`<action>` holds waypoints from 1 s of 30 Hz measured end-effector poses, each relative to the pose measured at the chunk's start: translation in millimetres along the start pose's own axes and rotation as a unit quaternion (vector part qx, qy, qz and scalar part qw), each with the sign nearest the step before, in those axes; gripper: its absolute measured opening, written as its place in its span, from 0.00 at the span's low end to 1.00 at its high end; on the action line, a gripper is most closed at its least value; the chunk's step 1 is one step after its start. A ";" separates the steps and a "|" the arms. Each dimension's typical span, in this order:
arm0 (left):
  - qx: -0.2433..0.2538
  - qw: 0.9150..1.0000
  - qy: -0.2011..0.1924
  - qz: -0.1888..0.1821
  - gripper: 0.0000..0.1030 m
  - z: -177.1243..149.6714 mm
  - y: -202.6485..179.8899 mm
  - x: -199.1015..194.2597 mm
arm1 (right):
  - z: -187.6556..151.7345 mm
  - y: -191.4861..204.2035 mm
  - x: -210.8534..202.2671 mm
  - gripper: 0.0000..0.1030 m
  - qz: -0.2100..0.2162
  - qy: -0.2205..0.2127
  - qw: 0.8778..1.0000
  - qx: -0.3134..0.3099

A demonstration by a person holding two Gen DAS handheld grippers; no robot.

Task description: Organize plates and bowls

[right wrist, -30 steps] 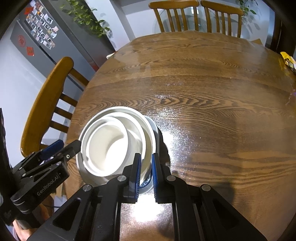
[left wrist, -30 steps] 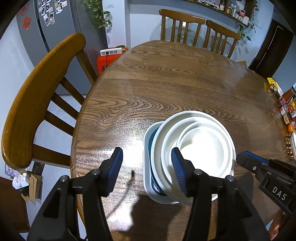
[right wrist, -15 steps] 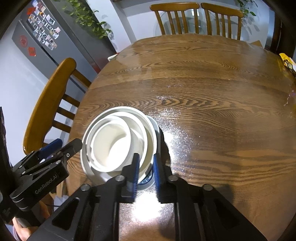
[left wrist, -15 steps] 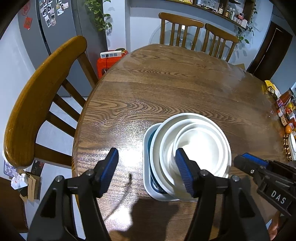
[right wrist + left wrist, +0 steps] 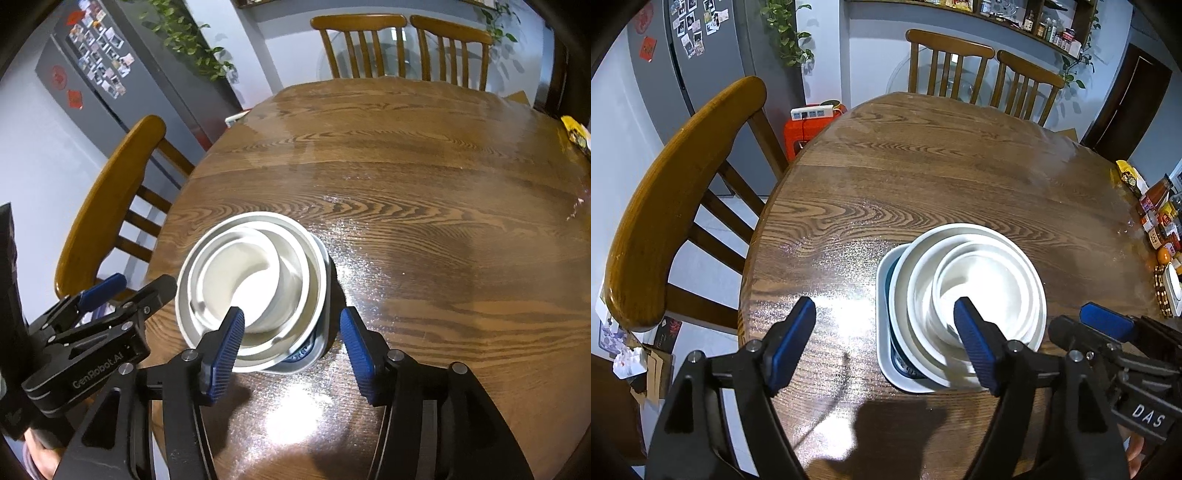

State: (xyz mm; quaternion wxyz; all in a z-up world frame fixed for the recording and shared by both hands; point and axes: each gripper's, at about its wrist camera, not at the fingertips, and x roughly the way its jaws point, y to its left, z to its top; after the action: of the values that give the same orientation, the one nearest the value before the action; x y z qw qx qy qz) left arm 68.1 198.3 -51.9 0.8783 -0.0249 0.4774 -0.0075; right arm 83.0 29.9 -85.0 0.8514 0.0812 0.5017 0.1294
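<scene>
A stack of white bowls sits nested on a squarish white plate with a blue inside, near the table's front edge; it also shows in the right wrist view. My left gripper is open and empty, just in front of the stack's left side. My right gripper is open and empty, its fingers astride the stack's near right edge without touching. Each gripper shows at the edge of the other's view.
The round wooden table has a wooden chair at its left and two chairs at the far side. Bottles and snacks crowd the right edge. A red stool stands on the floor.
My right gripper has opened from shut. My left gripper has opened wider. Both have drawn back and up a little from the stack, which has not moved.
</scene>
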 end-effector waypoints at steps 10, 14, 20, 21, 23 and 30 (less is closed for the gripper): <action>0.005 1.000 -0.006 -0.005 0.80 -1.7 -1.6 -7.5 | -6.1 8.4 -6.2 0.65 -0.006 -0.013 0.999 -0.036; 0.006 1.000 -0.013 -0.007 0.85 -2.9 -1.6 -12.1 | -9.3 10.4 -9.8 0.66 -0.015 -0.021 0.998 -0.051; 0.009 1.000 -0.016 -0.012 0.87 -6.0 -1.9 -17.6 | -13.8 11.3 -14.1 0.69 -0.021 -0.030 0.997 -0.060; 0.009 1.000 -0.016 -0.014 0.87 -6.5 -1.3 -18.2 | -14.5 11.7 -14.5 0.69 -0.022 -0.031 0.997 -0.062; 0.009 1.000 -0.020 -0.015 0.95 -7.8 -0.5 -21.2 | -16.6 12.3 -15.5 0.69 -0.021 -0.033 0.997 -0.065; 0.006 0.999 -0.030 -0.012 0.99 -8.9 2.1 -32.2 | -24.5 16.8 -22.4 0.91 -0.024 -0.048 0.995 -0.083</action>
State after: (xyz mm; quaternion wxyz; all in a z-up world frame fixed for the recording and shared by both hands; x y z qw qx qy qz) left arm 43.2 201.3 -29.8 0.8921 -0.0253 0.4507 -0.0201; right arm 48.8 39.3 -73.7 0.8814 0.0044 0.4493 0.1458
